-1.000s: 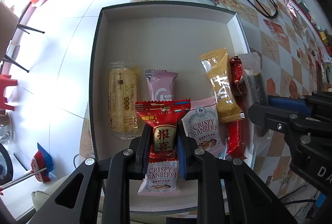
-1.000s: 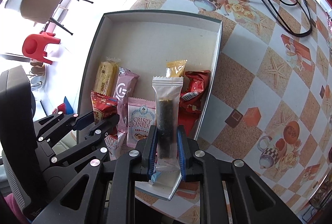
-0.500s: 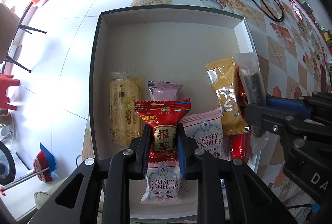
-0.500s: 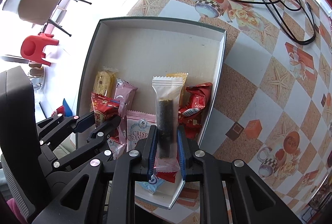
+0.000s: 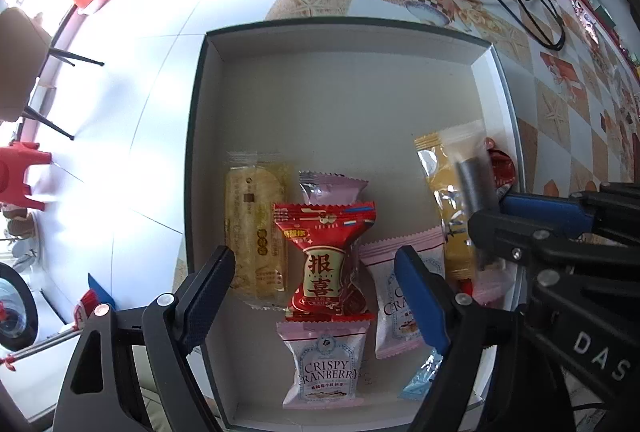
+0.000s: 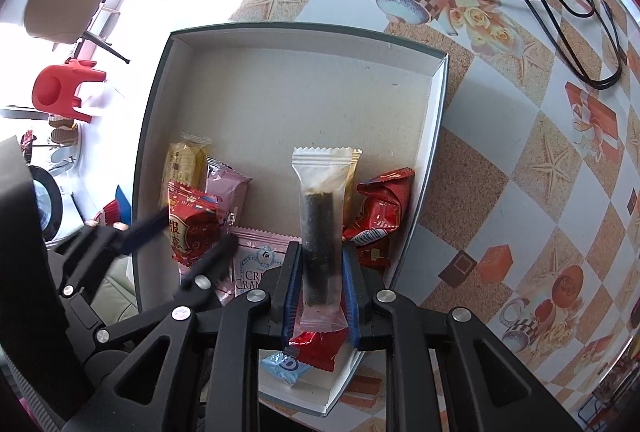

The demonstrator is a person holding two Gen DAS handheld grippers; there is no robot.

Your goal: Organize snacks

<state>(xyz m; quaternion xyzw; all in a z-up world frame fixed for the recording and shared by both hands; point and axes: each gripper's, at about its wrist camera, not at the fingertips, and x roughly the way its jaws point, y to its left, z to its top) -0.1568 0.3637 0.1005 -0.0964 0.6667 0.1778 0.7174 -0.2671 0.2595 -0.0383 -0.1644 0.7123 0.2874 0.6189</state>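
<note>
Blue packet (image 6: 282, 366) half under jaws, seaweed stick (image 5: 472, 187) motion-blurred, cranberry packet (image 5: 400, 296) partly hidden

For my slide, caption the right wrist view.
Right gripper holds a clear-wrapped dark seaweed roll above the snack box, while the open left gripper flanks a red candy packet.

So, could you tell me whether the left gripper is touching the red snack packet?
Apart: the left wrist view shows left gripper open, gaps beside the red snack packet.

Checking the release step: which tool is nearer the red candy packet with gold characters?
Left. The left tool is open astride the red candy packet; the right tool sits off to its right, shut on the seaweed roll packet.
</note>
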